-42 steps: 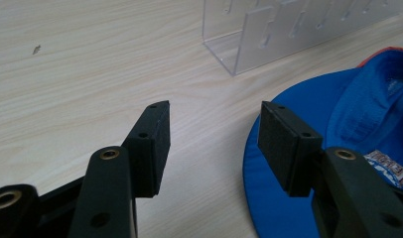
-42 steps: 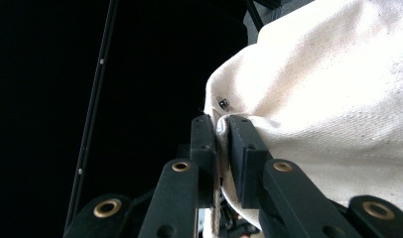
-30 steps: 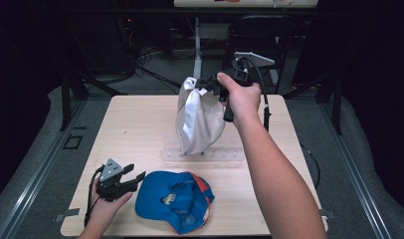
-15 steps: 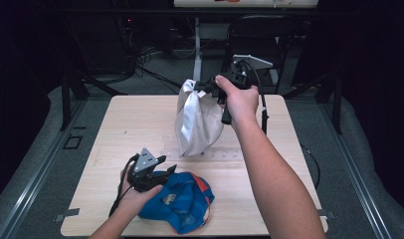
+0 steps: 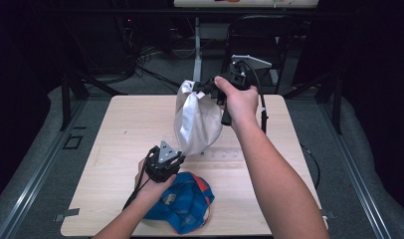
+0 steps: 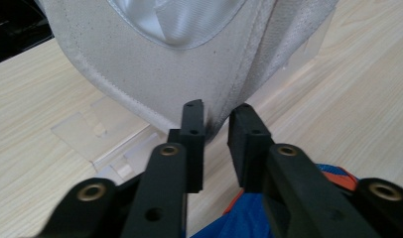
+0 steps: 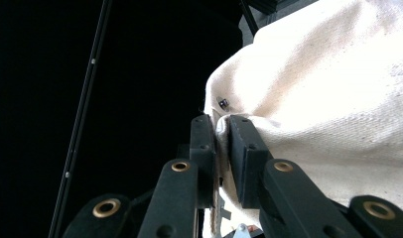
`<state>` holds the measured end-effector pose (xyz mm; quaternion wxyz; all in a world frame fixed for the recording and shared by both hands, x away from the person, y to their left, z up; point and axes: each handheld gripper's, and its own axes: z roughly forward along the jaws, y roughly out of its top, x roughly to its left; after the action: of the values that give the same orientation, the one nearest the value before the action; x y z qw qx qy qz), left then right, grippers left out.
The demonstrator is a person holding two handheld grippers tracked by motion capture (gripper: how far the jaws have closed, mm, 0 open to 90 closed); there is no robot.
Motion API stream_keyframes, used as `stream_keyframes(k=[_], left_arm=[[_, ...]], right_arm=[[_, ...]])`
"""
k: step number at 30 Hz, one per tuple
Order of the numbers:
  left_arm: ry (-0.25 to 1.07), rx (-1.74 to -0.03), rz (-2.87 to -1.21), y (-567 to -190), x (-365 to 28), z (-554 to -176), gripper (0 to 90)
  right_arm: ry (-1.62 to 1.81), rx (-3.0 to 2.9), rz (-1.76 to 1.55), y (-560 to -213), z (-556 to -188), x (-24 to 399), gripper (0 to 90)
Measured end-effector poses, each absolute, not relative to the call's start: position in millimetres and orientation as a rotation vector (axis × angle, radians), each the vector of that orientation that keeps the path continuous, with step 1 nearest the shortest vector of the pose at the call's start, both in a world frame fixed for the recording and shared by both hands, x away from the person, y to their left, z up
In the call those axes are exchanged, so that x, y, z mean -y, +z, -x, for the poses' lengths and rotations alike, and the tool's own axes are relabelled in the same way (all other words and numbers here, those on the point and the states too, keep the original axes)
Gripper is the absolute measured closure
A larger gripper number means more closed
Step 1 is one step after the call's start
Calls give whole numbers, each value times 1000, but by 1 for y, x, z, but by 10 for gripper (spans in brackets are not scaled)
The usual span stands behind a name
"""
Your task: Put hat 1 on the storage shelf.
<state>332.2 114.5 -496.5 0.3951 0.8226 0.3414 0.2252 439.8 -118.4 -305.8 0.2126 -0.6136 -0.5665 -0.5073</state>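
My right gripper (image 5: 199, 89) holds a white cap (image 5: 195, 119) up over the far middle of the table, shut on a fold at its top; in the right gripper view the cloth (image 7: 338, 99) is pinched between the jaws (image 7: 219, 131). The cap hangs down, with its pale lining (image 6: 174, 20) facing the left gripper view. My left gripper (image 5: 179, 157) sits at the cap's lowest edge. Its jaws have just been closing, and the cap's bottom tip (image 6: 215, 126) is caught between the pads (image 6: 217, 124). A blue and orange cap (image 5: 182, 204) lies on the table under my left hand.
A clear plastic stand (image 5: 225, 154) lies flat on the wooden table (image 5: 120, 129) just beyond the hanging cap, and its tabs (image 6: 105, 134) are seen in the left gripper view. Dark floor, metal frames and cables surround the table.
My left hand moved from the table's near left edge, over the blue cap, rightwards and up to the white cap's bottom edge, and its jaws narrowed. The right hand and white cap stayed put.
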Motion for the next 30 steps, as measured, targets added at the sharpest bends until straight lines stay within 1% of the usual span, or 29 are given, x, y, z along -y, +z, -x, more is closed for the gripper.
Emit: stream_keyframes(k=[5, 15, 26, 29, 30], left_arm=[[564, -854, -2091, -495, -122, -334, 823], [454, -858, -2033, -499, -147, -345, 834], [358, -778, -1993, -505, -166, -357, 840], [350, -760, -1990, -505, -168, -359, 840], [326, -754, -1983, -507, -169, -361, 838]], right_arm=[[-1407, 1585, 1685, -305, -438, 114, 811], [-1398, 1606, 1682, -305, -439, 106, 810], [-1396, 1605, 1677, -308, -441, 103, 810], [-1395, 1608, 1672, -306, -439, 102, 810], [-1399, 1608, 1669, -305, -439, 102, 810]])
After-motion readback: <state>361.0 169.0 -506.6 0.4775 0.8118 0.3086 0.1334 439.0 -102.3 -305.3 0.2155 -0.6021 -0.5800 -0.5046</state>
